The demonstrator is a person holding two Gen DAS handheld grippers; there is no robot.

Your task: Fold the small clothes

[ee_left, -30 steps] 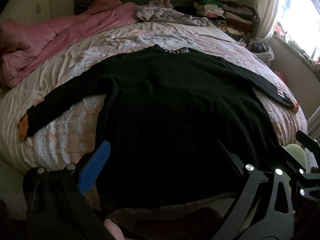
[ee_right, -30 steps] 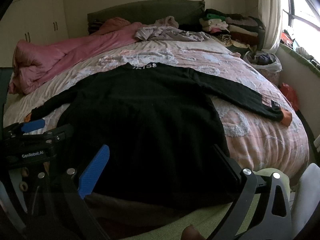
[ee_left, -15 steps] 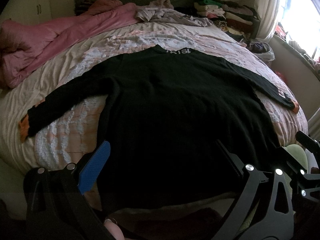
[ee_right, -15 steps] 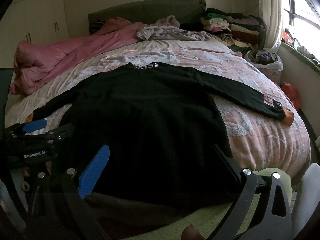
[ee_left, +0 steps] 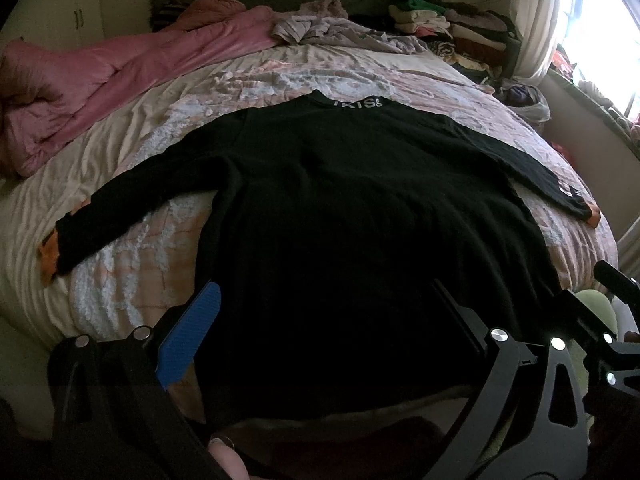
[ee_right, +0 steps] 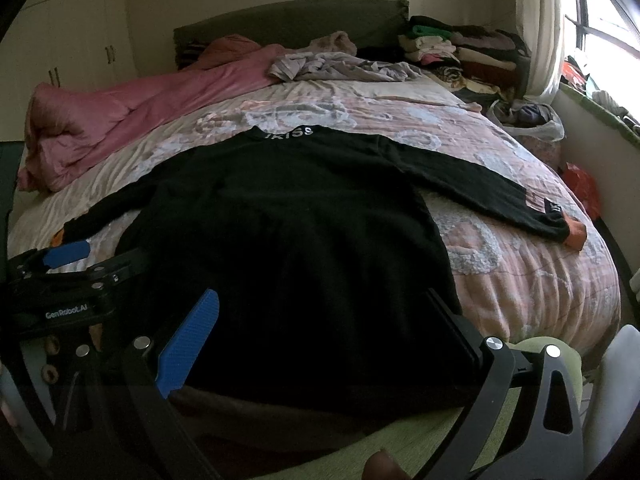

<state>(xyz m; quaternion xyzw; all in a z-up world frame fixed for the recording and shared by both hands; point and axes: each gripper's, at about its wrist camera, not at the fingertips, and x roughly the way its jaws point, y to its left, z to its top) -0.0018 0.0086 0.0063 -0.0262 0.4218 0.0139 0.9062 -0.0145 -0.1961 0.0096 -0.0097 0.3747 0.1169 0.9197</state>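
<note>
A black long-sleeved top [ee_left: 340,208] [ee_right: 288,224] with white lettering at the collar lies flat on the bed, both sleeves spread out and ending in orange cuffs. My left gripper [ee_left: 324,308] hovers open over the hem, nothing between its fingers. My right gripper [ee_right: 320,312] is likewise open above the hem's right half. In the right wrist view the left gripper [ee_right: 72,276] shows at the left edge beside the left sleeve.
A pink quilt [ee_left: 120,68] is bunched along the bed's far left. Crumpled grey clothes [ee_left: 340,32] and a stack of folded garments [ee_right: 460,48] lie at the head. A plastic bag [ee_right: 528,116] sits by the window wall. A green cushion [ee_right: 440,440] lies below the bed's foot.
Both views have shifted only slightly; the top and both open grippers stay as they were.
</note>
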